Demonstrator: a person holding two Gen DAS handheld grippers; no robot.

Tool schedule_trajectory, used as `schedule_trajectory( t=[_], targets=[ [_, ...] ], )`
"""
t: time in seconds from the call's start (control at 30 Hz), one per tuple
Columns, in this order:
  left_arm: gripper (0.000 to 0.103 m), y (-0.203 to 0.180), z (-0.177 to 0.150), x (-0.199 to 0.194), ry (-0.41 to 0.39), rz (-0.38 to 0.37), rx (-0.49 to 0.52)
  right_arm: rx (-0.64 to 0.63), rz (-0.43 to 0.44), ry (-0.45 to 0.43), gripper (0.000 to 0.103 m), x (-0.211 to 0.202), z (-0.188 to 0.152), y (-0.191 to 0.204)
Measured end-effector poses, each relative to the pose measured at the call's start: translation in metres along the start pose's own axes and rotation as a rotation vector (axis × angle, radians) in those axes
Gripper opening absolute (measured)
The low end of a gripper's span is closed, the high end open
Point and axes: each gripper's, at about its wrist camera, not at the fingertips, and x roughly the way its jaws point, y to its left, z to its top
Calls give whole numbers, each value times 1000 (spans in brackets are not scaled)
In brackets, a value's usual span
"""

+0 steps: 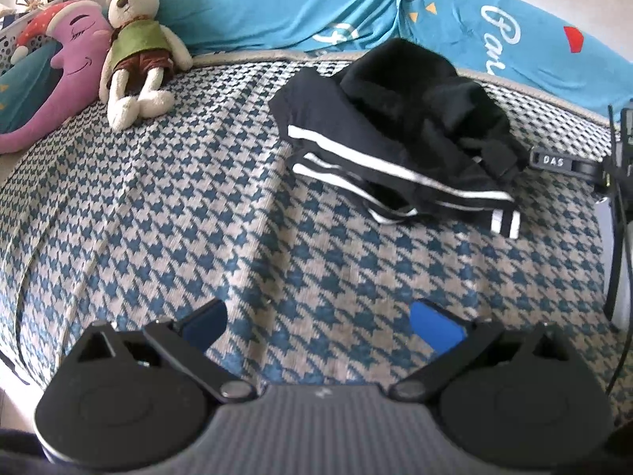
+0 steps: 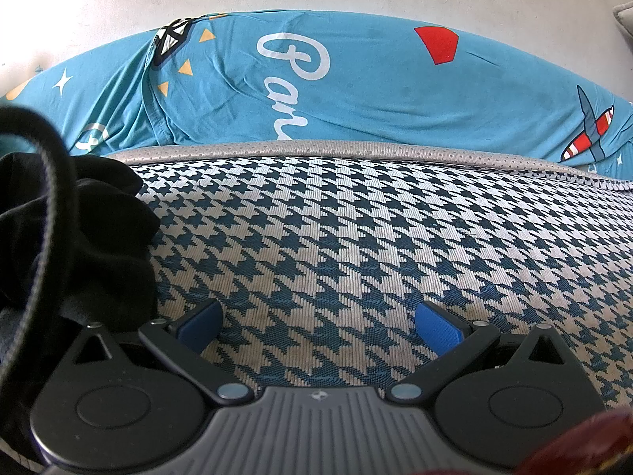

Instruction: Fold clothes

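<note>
— Grippers first: where do they stand?

— Left gripper (image 1: 318, 326) hangs over the houndstooth bedcover (image 1: 198, 198), jaws apart and empty. Right gripper (image 2: 318, 328), the same, with black cloth at its nine o'clock.

— And the clothes?

— Black trousers with white stripes (image 1: 395, 146) lie bunched at one o'clock in the left view, near the blue pillow (image 1: 316, 16).

— Risk?

— Pinching several layers at once; the heap would likely lift as a lump.

Bare houndstooth mattress (image 1: 198, 217) lies open ahead; black clothes (image 1: 399, 126), plush rabbit (image 1: 136, 51) and blue bedding (image 2: 356, 87) crowd its far side.
</note>
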Motion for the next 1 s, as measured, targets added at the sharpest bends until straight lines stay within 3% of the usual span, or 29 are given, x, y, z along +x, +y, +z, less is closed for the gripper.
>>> schedule_trajectory(
  t=[1.0],
  targets=[
    [103,16,4,-11,-48,-126,-105,0,0,0,103,0,0,0]
  ],
)
